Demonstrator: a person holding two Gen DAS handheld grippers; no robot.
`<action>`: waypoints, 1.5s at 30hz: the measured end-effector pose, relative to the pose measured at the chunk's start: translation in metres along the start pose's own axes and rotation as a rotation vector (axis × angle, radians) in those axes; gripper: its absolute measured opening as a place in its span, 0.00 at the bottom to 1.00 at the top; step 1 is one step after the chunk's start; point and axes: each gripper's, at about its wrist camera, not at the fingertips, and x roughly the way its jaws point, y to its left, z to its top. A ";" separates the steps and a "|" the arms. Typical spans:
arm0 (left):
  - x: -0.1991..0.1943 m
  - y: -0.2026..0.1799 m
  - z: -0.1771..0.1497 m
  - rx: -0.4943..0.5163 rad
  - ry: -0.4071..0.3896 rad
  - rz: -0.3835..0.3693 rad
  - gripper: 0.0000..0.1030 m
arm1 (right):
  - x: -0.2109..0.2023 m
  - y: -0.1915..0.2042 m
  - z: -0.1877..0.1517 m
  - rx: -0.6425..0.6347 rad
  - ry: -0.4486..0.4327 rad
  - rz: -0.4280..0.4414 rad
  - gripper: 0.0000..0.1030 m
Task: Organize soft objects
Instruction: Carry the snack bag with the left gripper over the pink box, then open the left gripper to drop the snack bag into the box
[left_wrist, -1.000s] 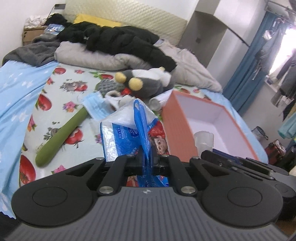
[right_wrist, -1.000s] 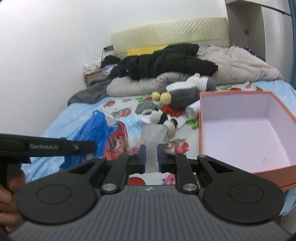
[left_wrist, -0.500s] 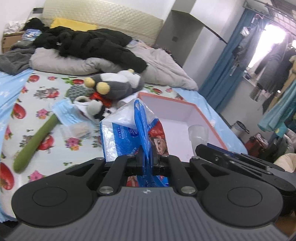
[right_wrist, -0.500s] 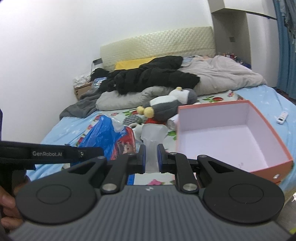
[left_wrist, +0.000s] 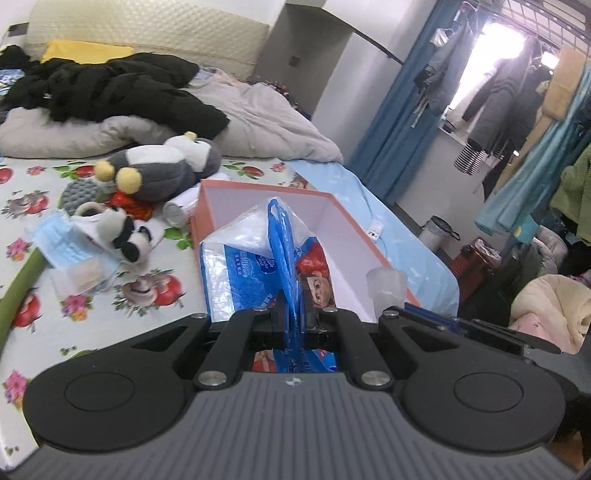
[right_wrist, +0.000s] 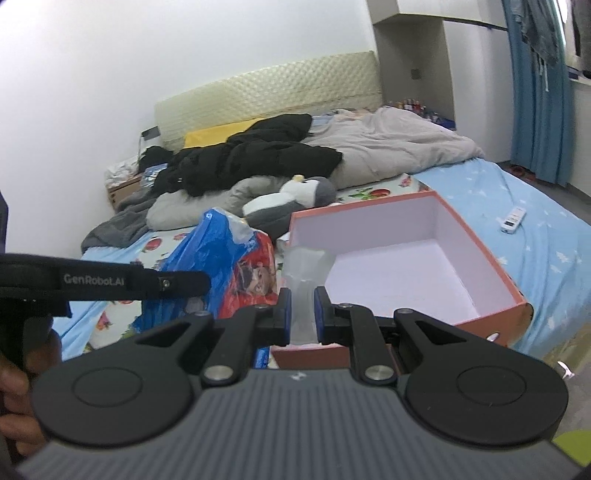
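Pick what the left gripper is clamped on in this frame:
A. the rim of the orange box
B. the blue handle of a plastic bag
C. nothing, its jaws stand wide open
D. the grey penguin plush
B. In the left wrist view the left gripper is shut on the blue handle of the plastic bag, while the grey penguin plush lies on the bed and the orange box sits beyond, untouched.
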 end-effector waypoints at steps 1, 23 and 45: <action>0.006 -0.001 0.002 0.003 0.007 -0.006 0.06 | 0.003 -0.004 0.000 0.008 0.002 -0.006 0.16; 0.198 0.000 0.069 0.005 0.187 -0.029 0.06 | 0.131 -0.093 0.019 0.108 0.154 -0.086 0.17; 0.246 0.010 0.067 0.043 0.254 0.021 0.25 | 0.167 -0.122 0.009 0.158 0.213 -0.093 0.47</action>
